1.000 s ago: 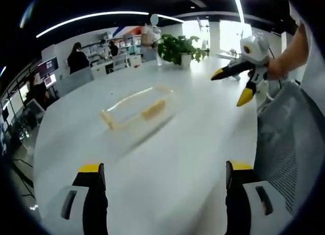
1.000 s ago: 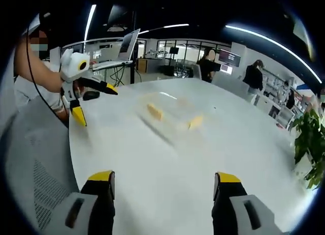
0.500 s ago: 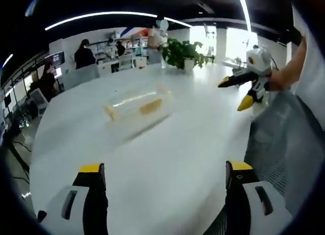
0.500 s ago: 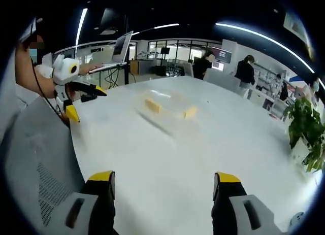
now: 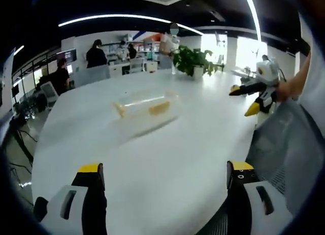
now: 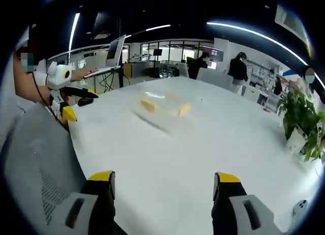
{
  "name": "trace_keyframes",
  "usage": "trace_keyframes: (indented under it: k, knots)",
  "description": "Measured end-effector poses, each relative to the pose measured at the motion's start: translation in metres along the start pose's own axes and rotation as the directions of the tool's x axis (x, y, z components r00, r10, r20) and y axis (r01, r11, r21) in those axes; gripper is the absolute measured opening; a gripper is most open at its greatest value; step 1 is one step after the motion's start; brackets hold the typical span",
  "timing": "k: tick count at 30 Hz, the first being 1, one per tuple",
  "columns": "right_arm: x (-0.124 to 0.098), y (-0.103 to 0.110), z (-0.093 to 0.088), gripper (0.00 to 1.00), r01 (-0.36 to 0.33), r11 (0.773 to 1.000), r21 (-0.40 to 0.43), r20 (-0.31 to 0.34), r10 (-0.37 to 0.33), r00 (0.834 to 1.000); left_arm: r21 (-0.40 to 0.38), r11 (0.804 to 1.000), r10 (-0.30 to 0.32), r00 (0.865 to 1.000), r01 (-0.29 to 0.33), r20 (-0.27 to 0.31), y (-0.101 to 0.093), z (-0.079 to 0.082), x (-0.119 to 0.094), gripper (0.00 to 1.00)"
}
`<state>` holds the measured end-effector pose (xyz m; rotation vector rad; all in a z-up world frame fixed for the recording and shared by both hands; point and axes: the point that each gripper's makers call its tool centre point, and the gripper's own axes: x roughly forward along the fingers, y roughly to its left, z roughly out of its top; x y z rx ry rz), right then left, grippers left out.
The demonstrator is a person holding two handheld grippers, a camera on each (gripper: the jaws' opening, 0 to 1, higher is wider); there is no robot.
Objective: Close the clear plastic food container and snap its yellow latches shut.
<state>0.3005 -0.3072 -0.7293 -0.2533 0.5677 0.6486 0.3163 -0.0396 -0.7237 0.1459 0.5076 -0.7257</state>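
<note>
A clear plastic food container (image 5: 146, 106) with yellow latches lies on the white table (image 5: 167, 154), far ahead of my left gripper (image 5: 165, 176), whose jaws stand wide apart and hold nothing. In the right gripper view the same container (image 6: 163, 109) lies mid-table, well beyond my right gripper (image 6: 163, 187), which is open too. The right gripper (image 5: 250, 99) appears at the right of the left gripper view, held in a hand, jaws spread. The left gripper (image 6: 76, 104) appears at the left of the right gripper view, also open.
A grey mesh chair back (image 5: 284, 143) stands by the table's near edge, seen as chair back (image 6: 35, 159) in the right gripper view. A potted plant (image 5: 193, 60) sits at the far end of the table. People and desks stand in the background.
Both cameras have pulled back from the table, so the container looks smaller and farther. The jaws of both grippers stay spread as before.
</note>
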Motion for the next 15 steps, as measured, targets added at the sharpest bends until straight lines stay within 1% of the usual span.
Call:
trace_keyframes:
  k: [7, 12, 15]
  knots:
    - [0.0008, 0.0024, -0.0005, 0.78, -0.008, 1.000, -0.008, -0.001, 0.008, 1.000, -0.003, 1.000, 0.001, 1.000, -0.001, -0.003, -0.0001, -0.0022, 0.0000, 0.99]
    - [-0.0005, 0.0033, 0.0013, 0.78, -0.010, 1.000, -0.005, 0.008, 0.010, 1.000, 0.012, 1.000, -0.002, 1.000, 0.002, -0.007, -0.0021, -0.0022, 0.0001, 0.99]
    - [-0.0006, 0.0036, 0.0027, 0.79, -0.013, 1.000, 0.002, 0.019, 0.013, 1.000, 0.028, 1.000, 0.001, 1.000, 0.000, -0.031, -0.0021, -0.0064, 0.0002, 0.99]
